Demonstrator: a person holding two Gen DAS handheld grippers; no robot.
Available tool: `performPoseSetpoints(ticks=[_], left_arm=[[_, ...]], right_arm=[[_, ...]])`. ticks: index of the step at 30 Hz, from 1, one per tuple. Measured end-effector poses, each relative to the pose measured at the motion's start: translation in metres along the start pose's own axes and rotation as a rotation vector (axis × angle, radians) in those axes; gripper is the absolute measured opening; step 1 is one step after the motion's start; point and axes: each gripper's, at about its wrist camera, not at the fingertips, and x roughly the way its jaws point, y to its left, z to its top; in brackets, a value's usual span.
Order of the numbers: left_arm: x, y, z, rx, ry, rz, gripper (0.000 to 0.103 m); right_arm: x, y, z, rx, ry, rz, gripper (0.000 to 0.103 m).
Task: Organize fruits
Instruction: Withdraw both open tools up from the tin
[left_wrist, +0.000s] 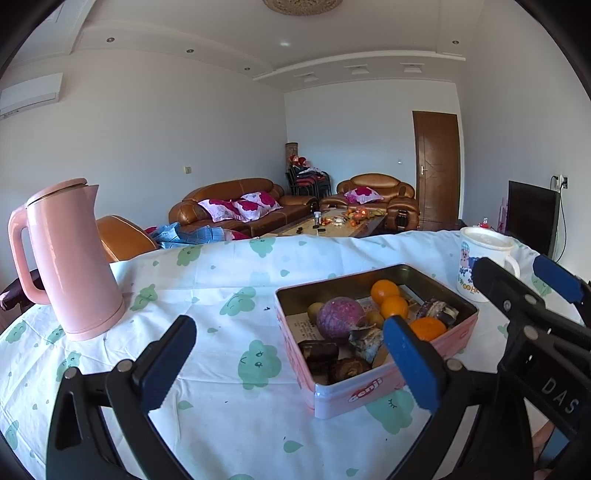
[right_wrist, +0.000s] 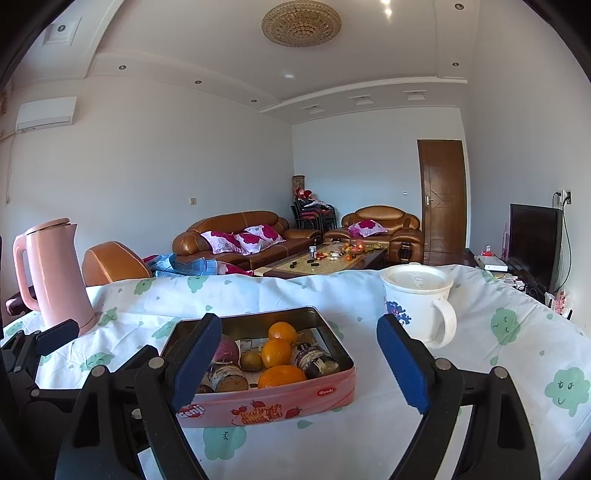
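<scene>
Left wrist view: the left gripper (left_wrist: 290, 360) stands with jaws wide apart and empty, above the white cloud-print tablecloth (left_wrist: 229, 424), just left of the pink rectangular metal tin (left_wrist: 369, 391). Inside the tin lie three oranges (left_wrist: 394, 306), a purple round fruit (left_wrist: 340, 318), small brown-green fruits (left_wrist: 315, 310) and dark wrapped snacks (left_wrist: 318, 354). Right wrist view: the right gripper (right_wrist: 299, 363) is likewise spread open, holding nothing, before the tin. A pink plastic kettle (left_wrist: 74, 258) stands well left of the tin; a white lidded mug (right_wrist: 421, 302) stands beyond it on the right.
</scene>
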Motion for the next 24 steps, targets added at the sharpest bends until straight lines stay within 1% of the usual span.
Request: performPoseSetpoints(ticks=[24], left_arm=[[-0.0012,0.0016,-0.0007,-0.003,0.007,0.003,0.103]], right_arm=[[0.0007,0.0008,-0.0015,0.002,0.007,-0.009,0.087]])
